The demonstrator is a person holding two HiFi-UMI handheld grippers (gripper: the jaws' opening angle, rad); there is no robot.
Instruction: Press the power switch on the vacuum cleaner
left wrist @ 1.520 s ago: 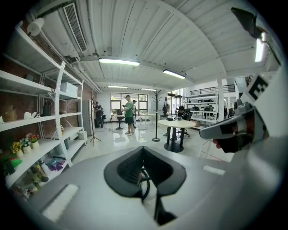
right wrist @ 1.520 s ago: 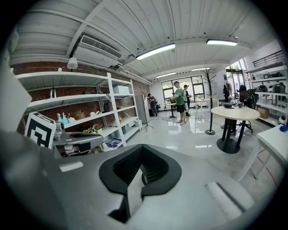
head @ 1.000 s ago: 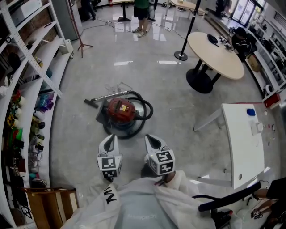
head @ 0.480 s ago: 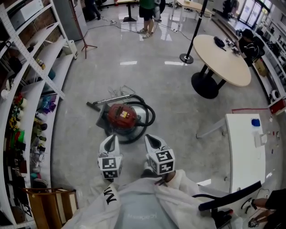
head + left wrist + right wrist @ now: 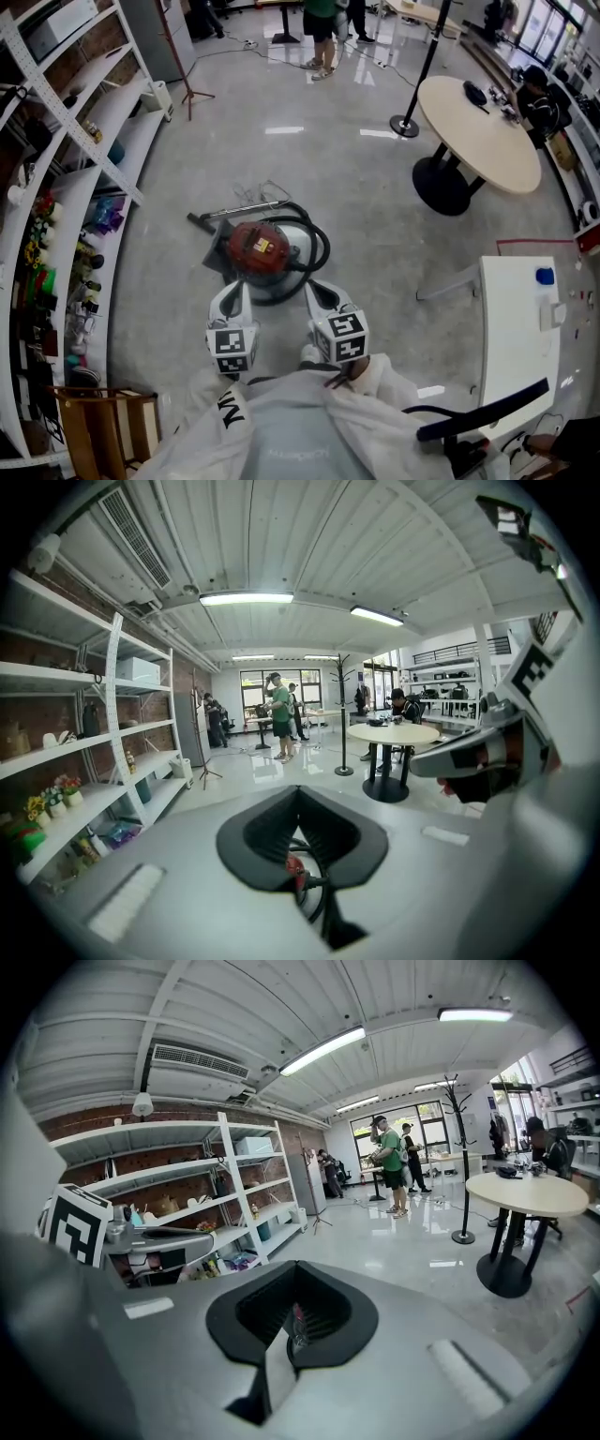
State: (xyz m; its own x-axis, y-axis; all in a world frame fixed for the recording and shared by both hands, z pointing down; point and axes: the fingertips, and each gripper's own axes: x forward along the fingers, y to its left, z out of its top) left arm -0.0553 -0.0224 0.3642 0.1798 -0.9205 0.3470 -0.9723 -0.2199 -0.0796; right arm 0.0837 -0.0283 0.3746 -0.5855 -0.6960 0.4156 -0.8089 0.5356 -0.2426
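Observation:
The vacuum cleaner is a red canister on a round grey base, lying on the concrete floor with its black hose looped round it and a metal wand pointing left. My left gripper and right gripper are side by side in front of my body, both shut and empty, with tips just short of the canister's near side. A sliver of red vacuum shows through the slit of the left gripper. The same red shows beyond the right gripper.
White shelving loaded with small items lines the left side. A round beige table stands at the back right and a white table at the right. People stand far back. A wooden frame sits at lower left.
The vacuum cleaner has come nearer to both grippers as I moved forward. The grippers keep the same pose, shut, in front of my body.

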